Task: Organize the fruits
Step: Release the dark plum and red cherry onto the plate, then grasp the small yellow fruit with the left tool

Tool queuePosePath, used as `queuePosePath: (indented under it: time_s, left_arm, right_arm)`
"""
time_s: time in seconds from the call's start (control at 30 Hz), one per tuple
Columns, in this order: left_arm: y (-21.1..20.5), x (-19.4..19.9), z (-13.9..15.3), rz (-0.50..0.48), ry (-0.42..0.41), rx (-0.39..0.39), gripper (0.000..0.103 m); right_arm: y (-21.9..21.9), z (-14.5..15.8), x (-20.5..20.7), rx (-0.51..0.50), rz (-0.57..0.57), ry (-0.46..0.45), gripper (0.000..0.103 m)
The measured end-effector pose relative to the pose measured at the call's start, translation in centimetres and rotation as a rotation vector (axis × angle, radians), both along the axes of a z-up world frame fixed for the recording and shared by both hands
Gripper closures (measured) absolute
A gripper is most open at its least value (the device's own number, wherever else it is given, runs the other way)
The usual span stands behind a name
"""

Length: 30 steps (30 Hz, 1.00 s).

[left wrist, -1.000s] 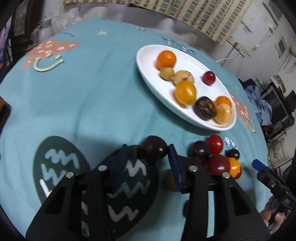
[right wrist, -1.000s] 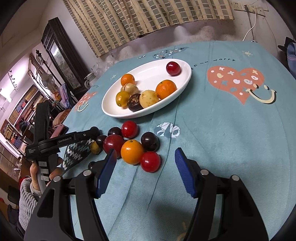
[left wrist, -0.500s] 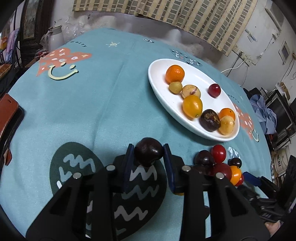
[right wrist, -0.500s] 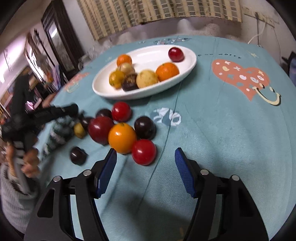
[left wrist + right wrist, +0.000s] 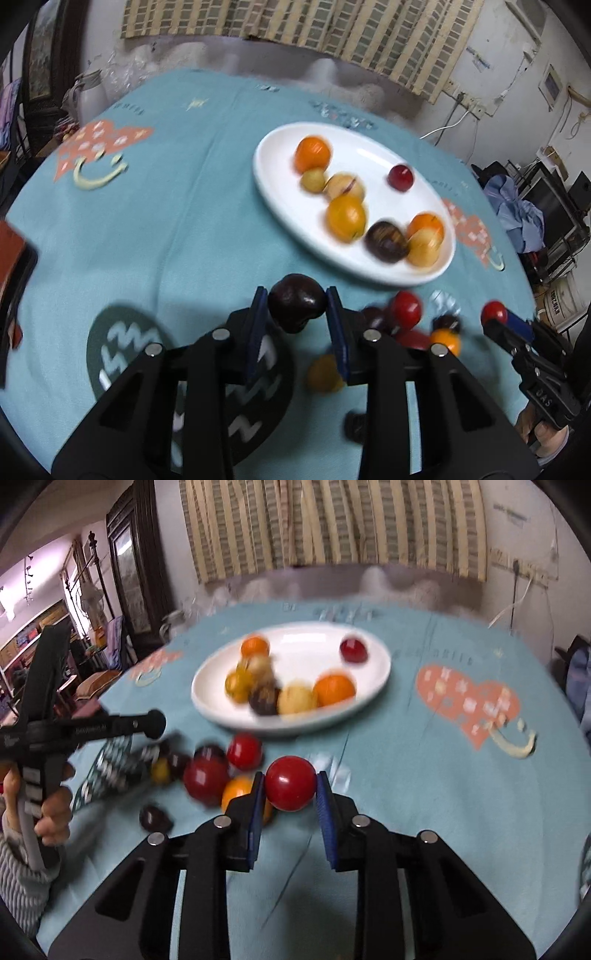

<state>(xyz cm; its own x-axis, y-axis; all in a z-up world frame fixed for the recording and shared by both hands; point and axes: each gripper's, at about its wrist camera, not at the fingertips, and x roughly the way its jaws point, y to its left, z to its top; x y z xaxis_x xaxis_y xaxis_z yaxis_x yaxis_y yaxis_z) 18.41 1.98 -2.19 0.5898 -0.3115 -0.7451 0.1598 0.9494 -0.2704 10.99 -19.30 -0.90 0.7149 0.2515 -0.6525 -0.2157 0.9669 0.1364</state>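
Note:
My left gripper (image 5: pixel 295 310) is shut on a dark purple plum (image 5: pixel 296 304) and holds it above the teal tablecloth, short of the white oval plate (image 5: pixel 280 206). My right gripper (image 5: pixel 290 792) is shut on a red round fruit (image 5: pixel 290 783), lifted off the cloth; it also shows in the left wrist view (image 5: pixel 493 312). The plate (image 5: pixel 207 701) holds several fruits: oranges, yellow ones, a dark one and a red one (image 5: pixel 353 650). A loose cluster of red, orange and dark fruits (image 5: pixel 207 779) lies on the cloth before the plate.
A small dark fruit (image 5: pixel 155 818) and a yellow one (image 5: pixel 323 374) lie apart near the dark round mat (image 5: pixel 122 343). A brown object (image 5: pixel 14 254) sits at the table's left edge. Heart prints mark the cloth (image 5: pixel 469 701).
My left gripper has lifted the dark plum and moved toward the plate. My right gripper, open before, has shut on the red fruit and raised it from the cluster.

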Motion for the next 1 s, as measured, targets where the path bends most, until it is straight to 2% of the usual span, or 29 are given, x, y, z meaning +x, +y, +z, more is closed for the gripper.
queuePosePath:
  time_s: [0.13, 0.27, 0.33, 0.43, 0.47, 0.5, 0.53, 0.57, 0.67, 0.8, 0.87, 1.0]
  left_arm:
    - [-2.4, 2.4, 1.7, -0.017, -0.026, -0.010, 0.068]
    - [-3.7, 4.6, 2.1, 0.014, -0.061, -0.008, 0.037]
    - [-3.9, 4.7, 2.1, 0.017, -0.067, -0.017, 0.029]
    - [-3.7, 4.3, 2.0, 0.001, -0.073, 0.009, 0.028]
    - [-3.5, 4.1, 1.9, 0.005, -0.073, 0.016, 0.027]
    - [-3.2, 3.9, 1.8, 0.014, -0.071, 0.022, 0.026]
    - [-2.8, 3.7, 1.6, 0.025, -0.064, 0.028, 0.026]
    - [-2.5, 3.4, 1.4, 0.030, -0.054, 0.032, 0.026]
    - [-1.5, 2.0, 0.6, 0.025, -0.023, 0.049, 0.026]
    - [-0.3, -1.1, -1.1, 0.012, 0.012, 0.100, 0.026]
    - [0.0, -2.3, -1.6, 0.027, 0.005, 0.131, 0.026]
    - [-0.4, -3.9, -1.5, -0.013, -0.050, 0.195, 0.027]
  right_arm:
    - [0.2, 0.9, 3.9, 0.071, -0.015, 0.004, 0.075]
    - [-0.4, 0.2, 8.1, 0.148, -0.056, 0.012, 0.074]
    - [-0.6, -0.4, 9.5, 0.155, -0.080, 0.061, 0.072]
    - [-1.4, -0.9, 9.3, 0.196, -0.075, 0.087, 0.068]
    - [-1.8, -0.8, 8.7, 0.212, -0.080, 0.089, 0.057]
    - [-2.1, -0.7, 8.1, 0.223, -0.094, 0.080, 0.036]
    - [-2.4, -0.4, 7.3, 0.237, -0.108, 0.056, 0.033]
    - [-2.8, 0.1, 6.2, 0.251, -0.104, 0.020, 0.032]
    - [-2.4, 1.0, 3.4, 0.231, -0.062, 0.002, 0.032]
    - [-1.9, 0.4, 0.1, 0.194, -0.013, 0.024, 0.032]
    - [-2.2, -0.6, -0.9, 0.220, -0.012, 0.052, 0.030]
    - [-3.2, -1.4, -1.7, 0.255, -0.026, 0.083, 0.030]
